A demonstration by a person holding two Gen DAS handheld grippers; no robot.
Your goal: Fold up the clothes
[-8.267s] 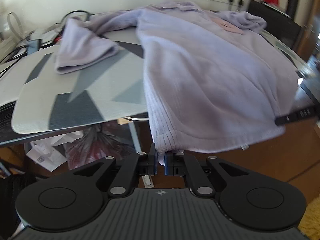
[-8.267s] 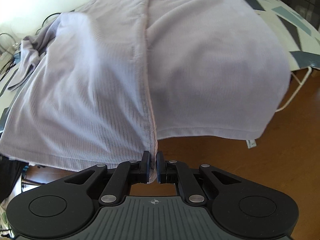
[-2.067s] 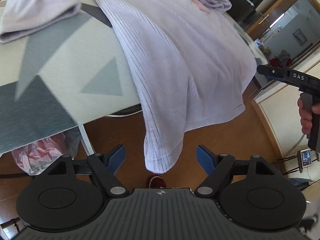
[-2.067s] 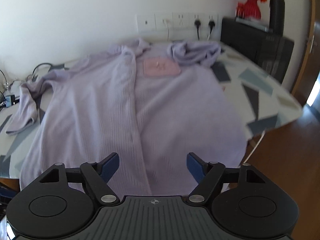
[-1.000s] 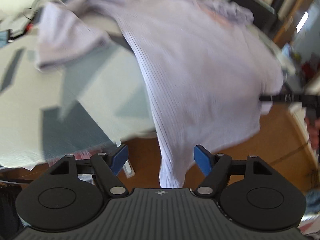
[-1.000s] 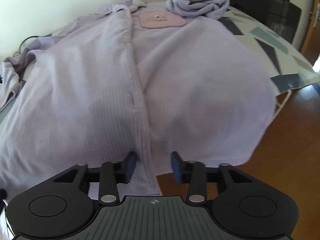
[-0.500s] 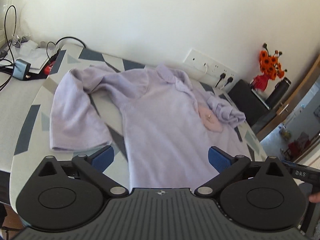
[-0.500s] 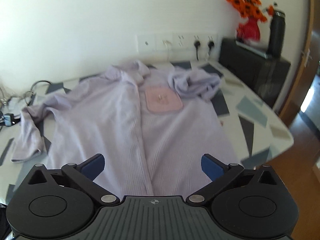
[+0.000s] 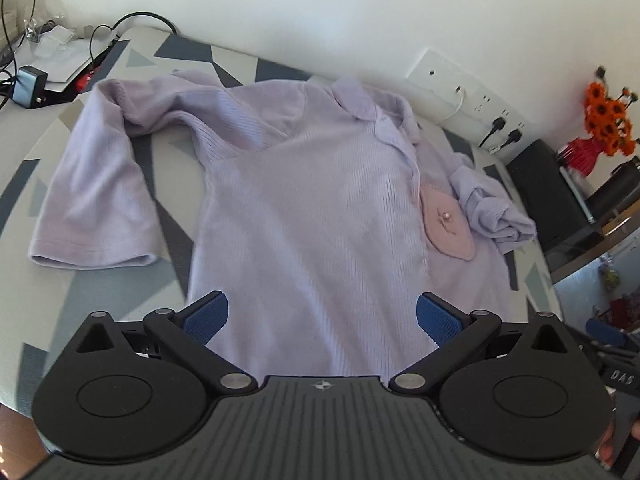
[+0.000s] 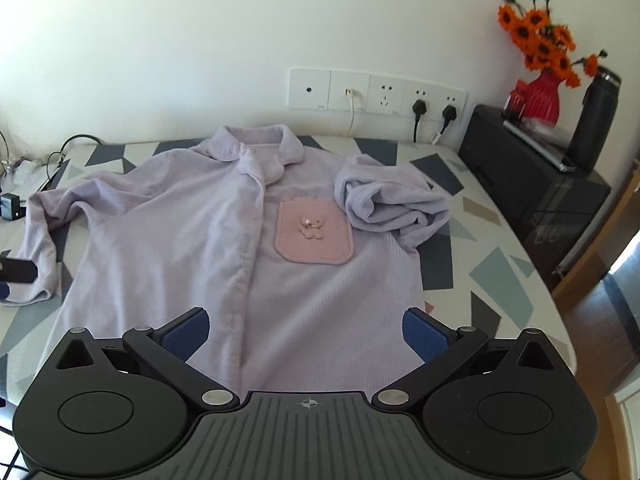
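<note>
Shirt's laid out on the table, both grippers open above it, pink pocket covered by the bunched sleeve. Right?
Not quite. The pink pocket is uncovered: the bunched sleeve lies beside it, touching only its upper corner, as the right wrist view shows. The rest holds: the shirt lies on the table, and the left gripper and right gripper are both open.

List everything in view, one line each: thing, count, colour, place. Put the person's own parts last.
shirt: one, lilac, spread front-up on the table, one sleeve bunched
pocket: one, pink, on the shirt's chest
table: one, pale with grey triangles, under the shirt
sockets: one white row, on the wall, two black plugs in
cabinet: one, black, beside the table
vase: one, red, orange flowers, on the cabinet
bottle: one, black, on the cabinet
cables: several, black, at the table's far left
left gripper: open, above the hem
right gripper: open, above the hem
</note>
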